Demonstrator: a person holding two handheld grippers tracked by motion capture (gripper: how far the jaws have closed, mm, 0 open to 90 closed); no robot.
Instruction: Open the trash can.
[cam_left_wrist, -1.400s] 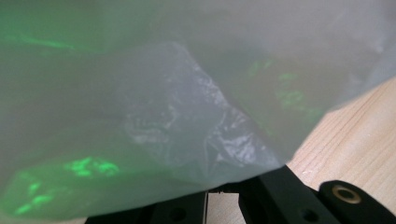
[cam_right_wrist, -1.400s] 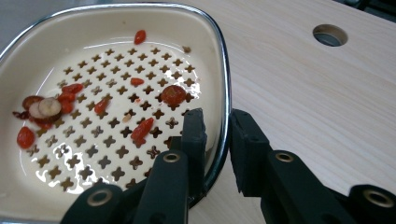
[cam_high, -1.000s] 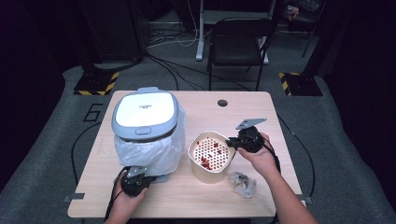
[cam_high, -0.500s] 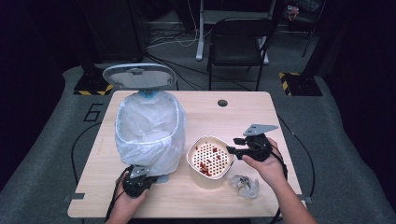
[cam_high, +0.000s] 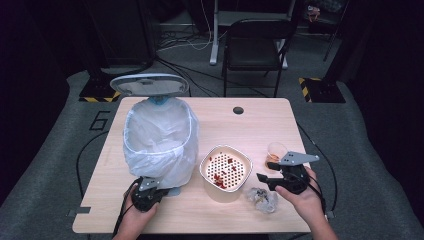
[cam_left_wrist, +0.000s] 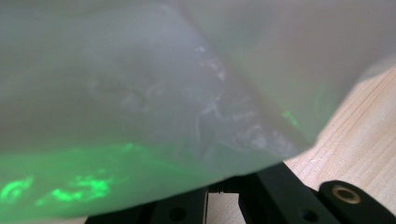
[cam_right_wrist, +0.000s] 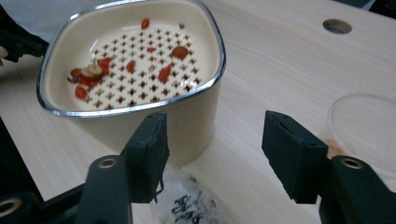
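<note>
A light wooden table (cam_high: 280, 125) fills the middle of the frame. At centre left a bin (cam_high: 159, 145) lined with a white bag stands on it; just right, a cream strainer bowl (cam_high: 226, 172). A crumpled wrapper (cam_high: 261, 199) lies lower right, a small clear cup (cam_high: 276, 150) right of the bowl.

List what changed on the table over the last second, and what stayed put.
The bin lid swung up from flat on the bin to standing open, baring the white liner. The right gripper let go of the strainer bowl rim and drew back to the right; its jaws have just been opening, with nothing between them. The left gripper kept shut at the bin's base. Bowl, crumpled wrapper and small cup did not move.
</note>
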